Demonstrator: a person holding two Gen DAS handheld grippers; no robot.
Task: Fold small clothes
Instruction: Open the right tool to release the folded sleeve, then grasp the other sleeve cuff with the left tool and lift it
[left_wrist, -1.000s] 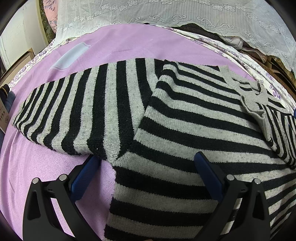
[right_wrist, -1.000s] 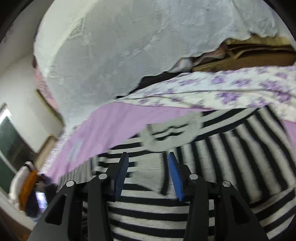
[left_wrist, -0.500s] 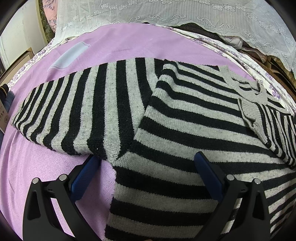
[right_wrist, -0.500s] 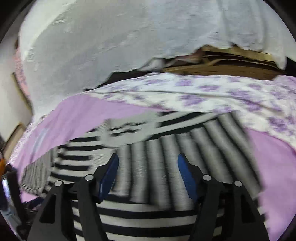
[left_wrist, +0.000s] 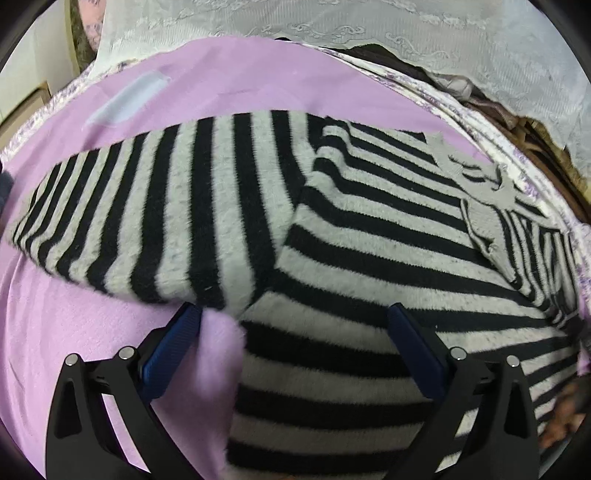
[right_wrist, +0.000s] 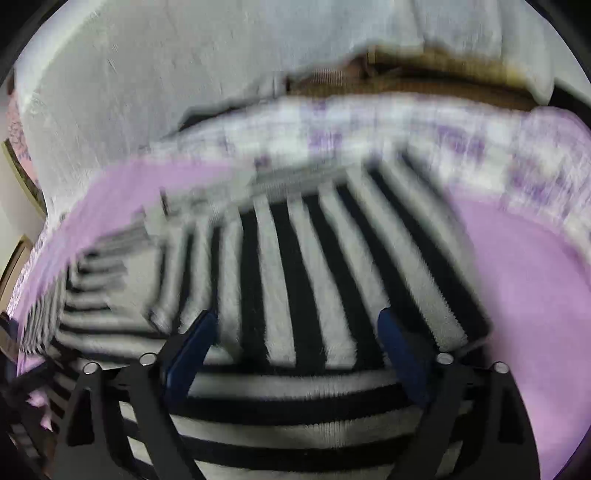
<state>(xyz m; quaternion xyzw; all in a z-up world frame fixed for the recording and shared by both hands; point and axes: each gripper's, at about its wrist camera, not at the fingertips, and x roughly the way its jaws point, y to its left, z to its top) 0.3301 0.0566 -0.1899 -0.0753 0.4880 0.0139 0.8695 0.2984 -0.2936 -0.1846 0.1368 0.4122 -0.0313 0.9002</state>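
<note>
Purple cloth (left_wrist: 55, 332) covers the surface under me, with a floral-print sheet (left_wrist: 436, 92) along its far edge and white lace fabric (left_wrist: 369, 29) draped behind that. The striped sweater (left_wrist: 369, 266) lies spread flat on the purple cloth, black and grey bands running across it.

My left tongs (left_wrist: 293, 317) stand wide open just over the sweater's near part, gripping nothing, one sleeve (left_wrist: 147, 206) stretching away to the left. Only this view shows the pale rectangular patch (left_wrist: 129, 99) on the cloth and the grey collar (left_wrist: 491, 184).

My right tongs (right_wrist: 295, 325) are opening, nearly at their widest, above the other sleeve (right_wrist: 332, 266) with nothing pinched. This blurred view alone shows bare purple cloth to the sweater's right.
</note>
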